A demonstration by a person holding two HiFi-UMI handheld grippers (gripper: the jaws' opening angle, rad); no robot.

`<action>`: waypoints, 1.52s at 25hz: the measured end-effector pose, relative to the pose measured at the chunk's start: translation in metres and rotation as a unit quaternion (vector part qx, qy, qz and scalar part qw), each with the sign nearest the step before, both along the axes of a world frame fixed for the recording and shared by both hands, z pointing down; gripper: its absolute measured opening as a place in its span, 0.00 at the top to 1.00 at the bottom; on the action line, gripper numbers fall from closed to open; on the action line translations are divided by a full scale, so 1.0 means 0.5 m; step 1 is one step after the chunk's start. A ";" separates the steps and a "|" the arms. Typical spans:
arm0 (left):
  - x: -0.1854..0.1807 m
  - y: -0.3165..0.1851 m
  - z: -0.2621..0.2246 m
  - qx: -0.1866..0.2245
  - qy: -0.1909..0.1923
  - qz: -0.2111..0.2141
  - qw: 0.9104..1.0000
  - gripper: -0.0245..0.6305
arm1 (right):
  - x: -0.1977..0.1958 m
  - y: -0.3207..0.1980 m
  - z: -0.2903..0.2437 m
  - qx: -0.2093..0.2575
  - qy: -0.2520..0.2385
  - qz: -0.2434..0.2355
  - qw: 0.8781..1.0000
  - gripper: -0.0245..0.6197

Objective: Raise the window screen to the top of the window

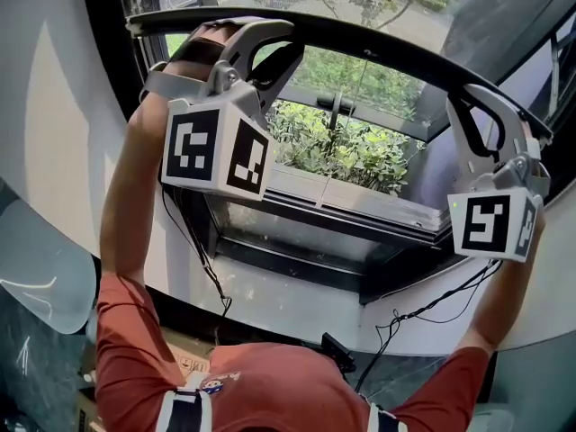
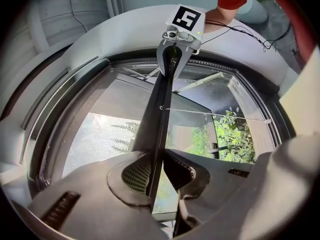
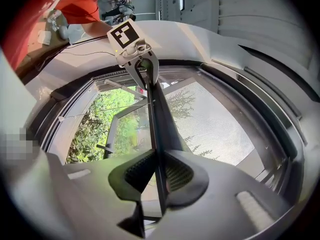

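Red sleeves (image 1: 126, 331) and raised forearms fill the bottom of the head view, arms stretched up so both tools meet the screen at the same height. Just beyond them the left gripper (image 1: 267, 43) is clenched on the screen's dark bottom bar (image 1: 378, 50) near its left end, its ribbed pads pinching the thin rail from either side. The right gripper (image 1: 475, 106) is clamped the same way near the right end. Gripping at both ends, well apart, looks meant to keep the bar level so that it does not jam in the side tracks. Each gripper view looks straight along the rail to the other tool. Grey mesh (image 2: 100, 139) stretches from the bar toward the top of the opening, so by my reading the screen is only partway up and needs more lift. Below the bar the window frame (image 1: 360, 219) is uncovered, its sash swung outward. Green shrubs (image 1: 351, 156) show beyond it in sunlight.
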State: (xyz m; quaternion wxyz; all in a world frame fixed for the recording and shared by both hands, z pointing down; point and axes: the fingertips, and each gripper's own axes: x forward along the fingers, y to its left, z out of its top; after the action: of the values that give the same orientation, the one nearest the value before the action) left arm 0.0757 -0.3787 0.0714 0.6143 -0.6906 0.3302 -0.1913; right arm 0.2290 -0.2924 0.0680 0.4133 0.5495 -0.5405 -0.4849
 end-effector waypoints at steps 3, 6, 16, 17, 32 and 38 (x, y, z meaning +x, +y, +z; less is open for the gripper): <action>0.010 0.000 -0.012 0.015 0.006 0.004 1.000 0.84 | 0.010 -0.001 -0.010 0.012 0.007 -0.003 1.000 0.86; 0.021 -0.001 -0.025 0.031 0.011 0.002 0.999 0.84 | 0.021 -0.001 -0.020 0.025 0.014 -0.002 1.000 0.86; 0.020 -0.003 -0.121 0.057 0.022 -0.004 0.998 0.84 | 0.018 -0.003 -0.112 0.052 0.019 0.001 0.998 0.85; 0.021 -0.004 -0.129 0.059 0.022 -0.004 0.998 0.84 | 0.019 -0.003 -0.120 0.052 0.020 0.003 0.998 0.85; 0.028 -0.016 -0.237 0.099 0.037 -0.009 0.994 0.84 | 0.024 -0.013 -0.226 0.079 0.036 0.009 0.996 0.85; 0.029 -0.020 -0.293 0.109 0.036 -0.005 0.993 0.84 | 0.021 -0.017 -0.286 0.102 0.041 0.004 0.994 0.85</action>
State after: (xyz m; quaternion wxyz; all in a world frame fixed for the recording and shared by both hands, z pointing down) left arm 0.0902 -0.3888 -0.0749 0.6724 -0.6244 0.3746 -0.1326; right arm 0.2395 -0.3006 -0.0749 0.3791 0.5706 -0.4684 -0.5579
